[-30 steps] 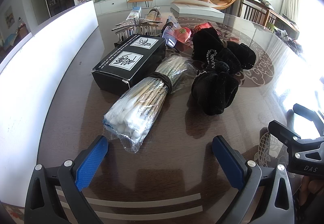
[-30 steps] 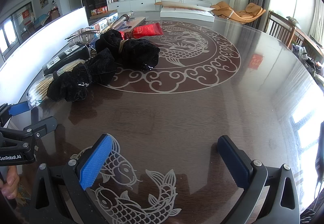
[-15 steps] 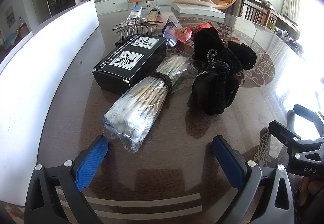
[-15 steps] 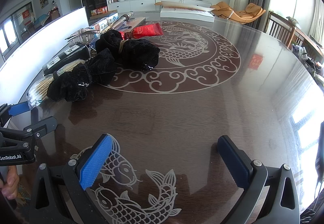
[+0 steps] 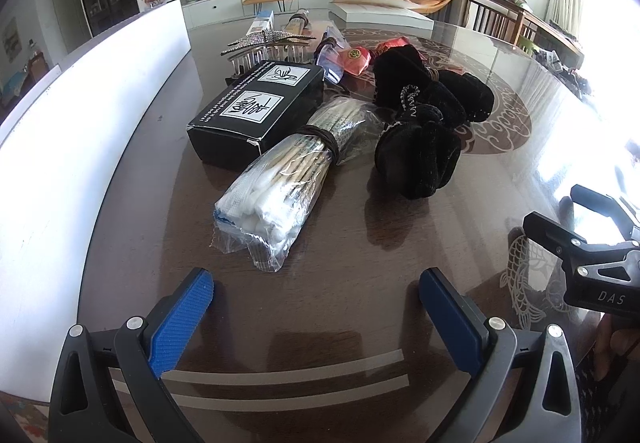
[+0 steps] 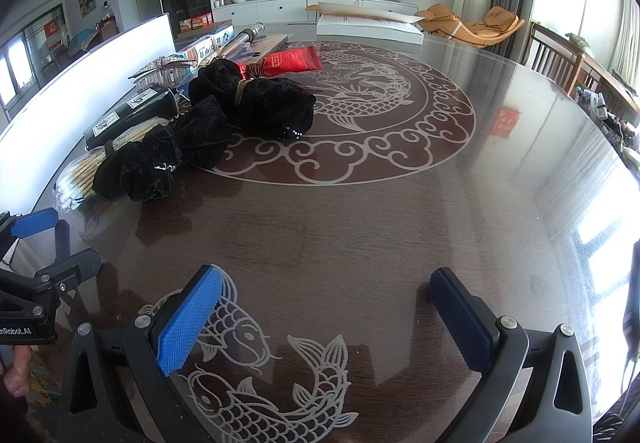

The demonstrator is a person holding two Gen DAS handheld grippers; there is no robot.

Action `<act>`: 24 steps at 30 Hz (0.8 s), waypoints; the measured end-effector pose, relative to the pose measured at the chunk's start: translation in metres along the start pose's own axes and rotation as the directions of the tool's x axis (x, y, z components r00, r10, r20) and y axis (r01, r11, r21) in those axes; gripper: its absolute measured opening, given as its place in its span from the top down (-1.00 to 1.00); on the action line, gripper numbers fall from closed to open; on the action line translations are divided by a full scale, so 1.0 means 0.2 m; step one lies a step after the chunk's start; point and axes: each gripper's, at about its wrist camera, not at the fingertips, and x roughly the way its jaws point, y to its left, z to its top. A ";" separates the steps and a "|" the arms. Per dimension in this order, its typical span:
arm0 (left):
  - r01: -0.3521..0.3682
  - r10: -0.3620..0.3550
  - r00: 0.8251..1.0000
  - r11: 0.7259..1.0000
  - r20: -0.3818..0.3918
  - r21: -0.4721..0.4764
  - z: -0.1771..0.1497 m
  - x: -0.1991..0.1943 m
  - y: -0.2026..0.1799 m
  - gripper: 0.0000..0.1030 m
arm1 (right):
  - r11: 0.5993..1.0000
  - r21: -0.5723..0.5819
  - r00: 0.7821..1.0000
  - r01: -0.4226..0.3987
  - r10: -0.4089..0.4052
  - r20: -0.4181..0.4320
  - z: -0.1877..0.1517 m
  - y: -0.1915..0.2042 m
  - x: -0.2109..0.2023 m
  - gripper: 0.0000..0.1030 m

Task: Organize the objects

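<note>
Clutter sits on the far left part of a dark, glossy round counter (image 6: 360,235) inlaid with pale fish and cloud patterns. In the left wrist view, the left gripper (image 5: 316,299) hovers low over bare wood, its jaws spread wide with nothing between the ribbed blue pads (image 5: 182,317). Just beyond it lies a crinkled clear plastic bag of cotton swabs (image 5: 288,179), bound at the middle by a dark band, its far end touching a flat black cardboard box (image 5: 256,111) with white printed labels. To the right of the bag are two fuzzy black velvet pouches (image 5: 420,159), bunched and soft, one tied with a cord. Farther off rest a glittering hair clip (image 5: 266,41) and a red packet (image 5: 356,57).

In the right wrist view, the right gripper (image 6: 324,309) is also spread apart and holds nothing, poised above the engraved fish near the counter's near edge, well apart from the pouches at far left.
</note>
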 end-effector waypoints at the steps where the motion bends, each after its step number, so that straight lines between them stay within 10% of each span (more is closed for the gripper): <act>1: -0.001 0.001 1.000 1.000 -0.002 -0.001 0.00 0.00 0.00 -1.00 | 1.000 0.000 1.000 0.000 0.000 0.000 0.00 0.00 0.00 -1.00; 24: 0.113 -0.111 0.993 0.991 -0.028 0.071 -0.07 -0.10 0.06 -1.00 | 1.000 0.000 1.000 0.000 0.000 0.002 0.00 0.00 0.00 -1.00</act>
